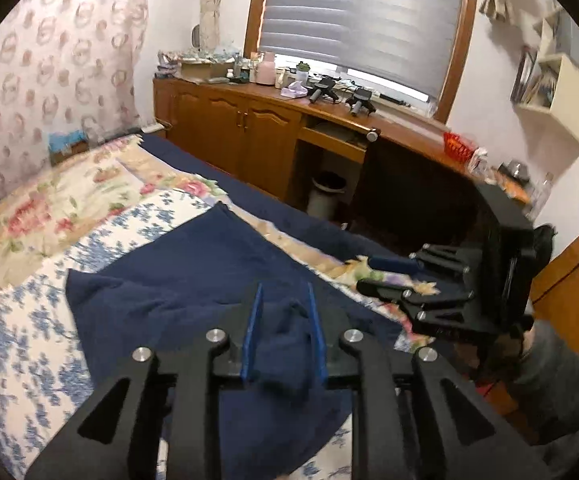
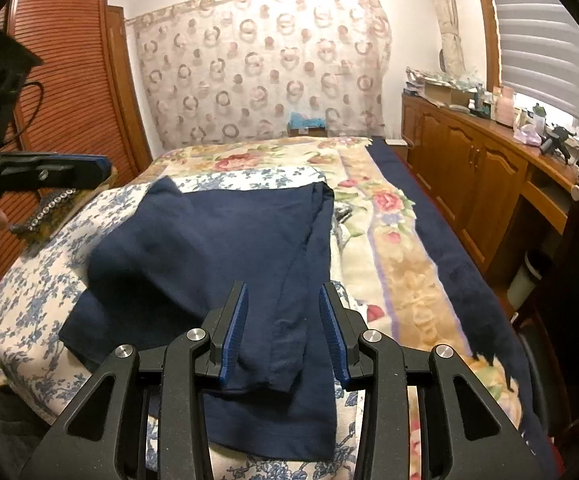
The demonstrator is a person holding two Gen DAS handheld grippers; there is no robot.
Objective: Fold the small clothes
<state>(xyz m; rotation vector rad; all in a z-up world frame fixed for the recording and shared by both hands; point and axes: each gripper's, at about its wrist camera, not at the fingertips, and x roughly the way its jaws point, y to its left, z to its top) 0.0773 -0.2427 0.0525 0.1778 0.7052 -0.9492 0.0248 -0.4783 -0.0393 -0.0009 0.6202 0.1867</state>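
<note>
A navy blue garment (image 2: 217, 248) lies partly folded on the blue-and-white floral cloth (image 2: 41, 280) on the bed. In the left wrist view the garment (image 1: 177, 272) spreads ahead, and a bunched fold of it (image 1: 285, 340) sits between the blue pads of my left gripper (image 1: 283, 296), whose jaws stand a little apart. My right gripper (image 2: 283, 296) is open, its pads either side of a long narrow strip of the garment (image 2: 289, 340) without touching it. The right gripper also shows in the left wrist view (image 1: 389, 276), and the left gripper in the right wrist view (image 2: 101, 168).
A floral quilt (image 2: 389, 208) and a dark blue blanket (image 2: 449, 248) cover the bed. A wooden cabinet with a cluttered top (image 1: 249, 120) runs under the window. A bin (image 1: 327, 194) stands below the desk. A wooden wardrobe (image 2: 69, 80) is at the left. A beaded item (image 2: 49, 208) lies near it.
</note>
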